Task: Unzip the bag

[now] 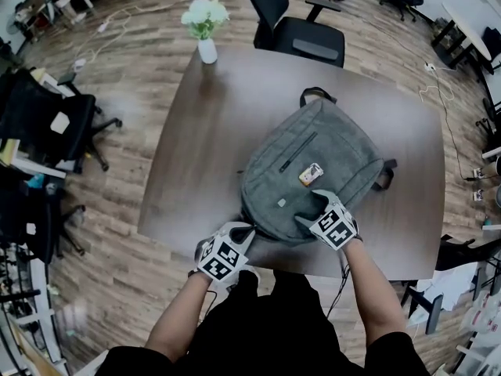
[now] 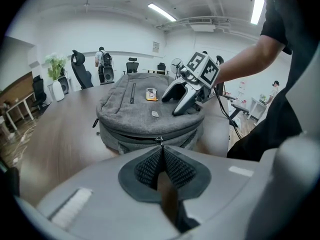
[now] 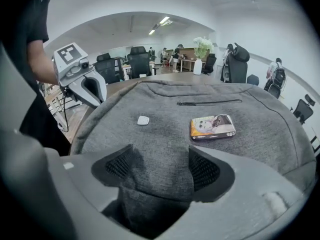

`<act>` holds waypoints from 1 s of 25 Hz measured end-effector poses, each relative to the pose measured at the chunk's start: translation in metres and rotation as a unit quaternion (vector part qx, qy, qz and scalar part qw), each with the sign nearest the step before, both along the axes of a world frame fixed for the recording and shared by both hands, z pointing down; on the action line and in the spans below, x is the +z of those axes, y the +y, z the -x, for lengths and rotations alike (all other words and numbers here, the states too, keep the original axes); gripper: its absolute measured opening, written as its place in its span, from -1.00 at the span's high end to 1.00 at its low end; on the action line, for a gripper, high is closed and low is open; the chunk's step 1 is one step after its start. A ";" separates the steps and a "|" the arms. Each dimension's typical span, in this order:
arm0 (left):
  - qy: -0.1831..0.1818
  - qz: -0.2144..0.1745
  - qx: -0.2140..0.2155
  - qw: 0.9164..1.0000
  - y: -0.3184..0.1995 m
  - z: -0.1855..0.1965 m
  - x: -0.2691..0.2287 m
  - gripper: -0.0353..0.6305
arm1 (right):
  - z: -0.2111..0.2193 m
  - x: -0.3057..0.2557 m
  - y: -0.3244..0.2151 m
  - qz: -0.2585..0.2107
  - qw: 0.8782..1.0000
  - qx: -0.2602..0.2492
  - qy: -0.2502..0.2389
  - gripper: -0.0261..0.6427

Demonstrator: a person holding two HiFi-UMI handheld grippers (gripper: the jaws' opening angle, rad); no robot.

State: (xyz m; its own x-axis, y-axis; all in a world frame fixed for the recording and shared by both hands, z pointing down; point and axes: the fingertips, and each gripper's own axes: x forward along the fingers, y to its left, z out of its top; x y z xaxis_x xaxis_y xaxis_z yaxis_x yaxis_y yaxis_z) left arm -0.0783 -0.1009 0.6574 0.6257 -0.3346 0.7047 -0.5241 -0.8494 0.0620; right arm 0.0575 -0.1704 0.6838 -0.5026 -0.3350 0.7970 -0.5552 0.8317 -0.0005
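A grey backpack [image 1: 313, 163] lies flat on the dark wooden table [image 1: 196, 163], with a small orange card [image 1: 311, 174] on its top. My left gripper [image 1: 244, 230] is at the bag's near left corner. In the left gripper view it [image 2: 160, 156] is shut on the zipper pull [image 2: 160, 140] of the side zipper, and a short dark gap shows to the left of the slider. My right gripper [image 1: 309, 210] rests on the bag's near top edge. Its jaws [image 3: 160, 169] stand wide, with grey fabric [image 3: 200, 109] bulging between the pads.
A white vase of flowers [image 1: 205, 26] stands at the table's far left corner. A black office chair [image 1: 293, 30] is behind the table, and more chairs and clutter [image 1: 47, 124] sit to the left. The table's near edge runs just under both grippers.
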 end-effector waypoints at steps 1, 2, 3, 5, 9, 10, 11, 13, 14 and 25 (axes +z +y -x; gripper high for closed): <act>-0.005 -0.002 0.002 1.000 0.001 0.000 0.000 0.81 | 0.001 0.000 -0.001 -0.001 1.000 0.007 -0.002 -0.12; -0.008 -0.004 0.006 1.000 0.001 0.000 0.000 0.81 | 0.003 0.000 -0.002 -0.002 1.000 0.013 -0.005 -0.12; -0.011 -0.006 0.010 1.000 0.002 -0.001 0.000 0.81 | 0.005 0.000 -0.003 -0.002 1.000 0.021 -0.008 -0.12; -0.016 -0.009 0.017 1.000 0.004 -0.003 0.001 0.81 | 0.008 -0.001 -0.004 -0.001 0.999 0.039 -0.012 -0.12; -0.016 -0.011 0.022 1.000 0.005 -0.006 0.000 0.81 | 0.012 -0.002 -0.010 -0.010 0.997 0.071 -0.018 -0.11; -0.016 -0.011 0.023 1.000 0.006 -0.007 0.000 0.81 | 0.014 -0.002 -0.011 -0.010 0.997 0.077 -0.018 -0.12; -0.016 -0.011 0.023 1.000 0.006 -0.008 -0.001 0.81 | 0.015 -0.001 -0.012 -0.009 0.996 0.082 -0.018 -0.12; -0.021 -0.013 0.018 1.000 0.006 -0.008 -0.001 0.81 | 0.017 0.000 -0.013 -0.009 0.995 0.094 -0.016 -0.12; -0.023 -0.014 0.013 1.000 0.005 -0.007 -0.002 0.81 | 0.019 0.001 -0.015 -0.010 0.994 0.103 -0.016 -0.12; -0.016 -0.015 0.010 1.000 0.003 -0.001 -0.003 0.81 | 0.048 -0.002 -0.036 -0.017 0.976 0.215 -0.019 -0.12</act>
State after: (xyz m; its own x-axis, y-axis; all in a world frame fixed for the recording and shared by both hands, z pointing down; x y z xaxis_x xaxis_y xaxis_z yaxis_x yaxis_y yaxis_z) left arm -0.0773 -0.0975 0.6549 0.6095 -0.3439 0.7143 -0.5085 -0.8608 0.0194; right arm 0.0097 -0.2065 0.6819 -0.3393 -0.5470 0.7653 -0.8527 0.5223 -0.0047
